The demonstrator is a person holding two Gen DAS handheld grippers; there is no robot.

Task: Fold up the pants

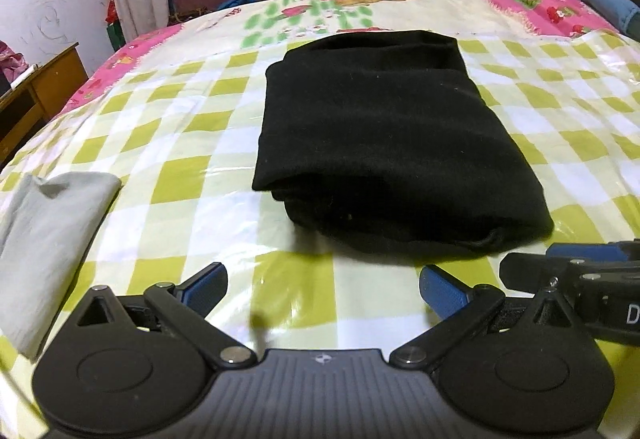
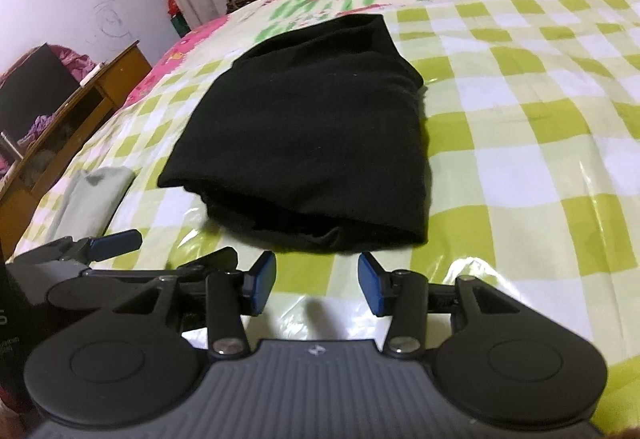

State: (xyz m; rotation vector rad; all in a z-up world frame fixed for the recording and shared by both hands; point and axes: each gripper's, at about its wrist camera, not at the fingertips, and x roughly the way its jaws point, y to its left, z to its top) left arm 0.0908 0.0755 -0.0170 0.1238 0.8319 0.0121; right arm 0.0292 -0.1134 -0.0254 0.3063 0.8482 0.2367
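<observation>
Your left gripper [image 1: 322, 289] and right gripper [image 2: 317, 287] gape empty just beside the folded black pants [image 1: 384, 143]; back away gently.

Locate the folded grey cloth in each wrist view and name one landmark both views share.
Left wrist view: the grey cloth lies at the far left edge, left of the left gripper.
Right wrist view: it lies at the left, beyond the left gripper's blue finger.
Shared landmark: the folded black pants, to the cloth's right on the checked sheet.
</observation>
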